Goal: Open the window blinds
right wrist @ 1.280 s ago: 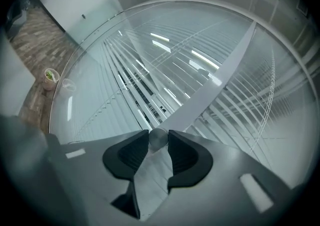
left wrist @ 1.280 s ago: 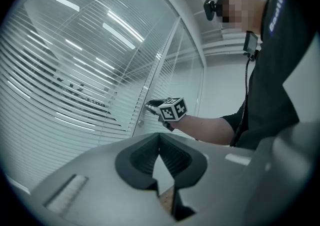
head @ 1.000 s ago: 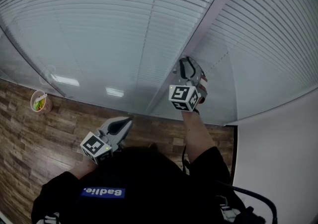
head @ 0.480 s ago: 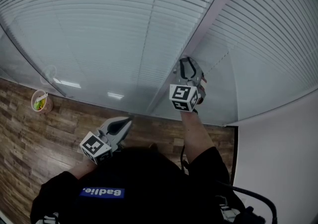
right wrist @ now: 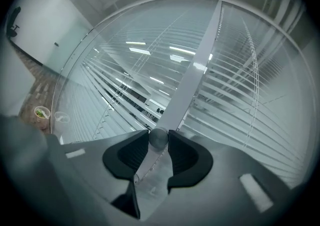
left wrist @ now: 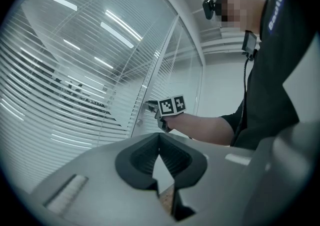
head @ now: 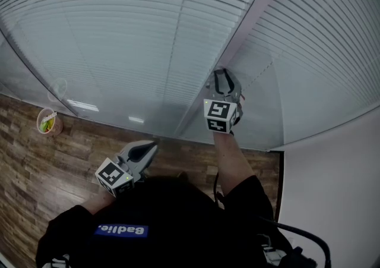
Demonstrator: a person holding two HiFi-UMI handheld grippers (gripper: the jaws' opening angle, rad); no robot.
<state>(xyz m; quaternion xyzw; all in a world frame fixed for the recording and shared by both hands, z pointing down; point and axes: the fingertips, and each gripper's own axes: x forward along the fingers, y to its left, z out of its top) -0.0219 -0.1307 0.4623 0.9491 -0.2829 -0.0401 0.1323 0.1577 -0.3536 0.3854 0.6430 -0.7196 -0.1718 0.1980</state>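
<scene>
We see the right gripper [right wrist: 159, 135] closed on a small round knob [right wrist: 158, 141], one jaw pressed against each side of it. The knob sits on the pale frame post [head: 243, 35] between two panes, low on the post, and the window blinds [head: 119, 41] cover both panes. From the head view this gripper is up against the post at the end of an outstretched forearm [head: 228, 157], with its marker cube facing the camera. The left gripper [head: 152, 144] is held low and near the body, well apart from the glass and the knob. In the left gripper view its jaws are together at the tips and there is nothing between them. It points towards the window. The slats run horizontally on both sides of the post. In the gripper views dark gaps show between the slats of the left panel, and ceiling light reflections streak the glass. The right panel looks paler and we can't tell its slat angle. The wood plank floor [head: 35, 172] meets the base of the glass. A small cup [head: 47, 122] with something green and yellow in it stands on the floor just beside the glass, far left, well apart from both grippers. A white wall [head: 332, 195] fills the lower right. The person's dark sleeves and torso fill the bottom of the head view.
</scene>
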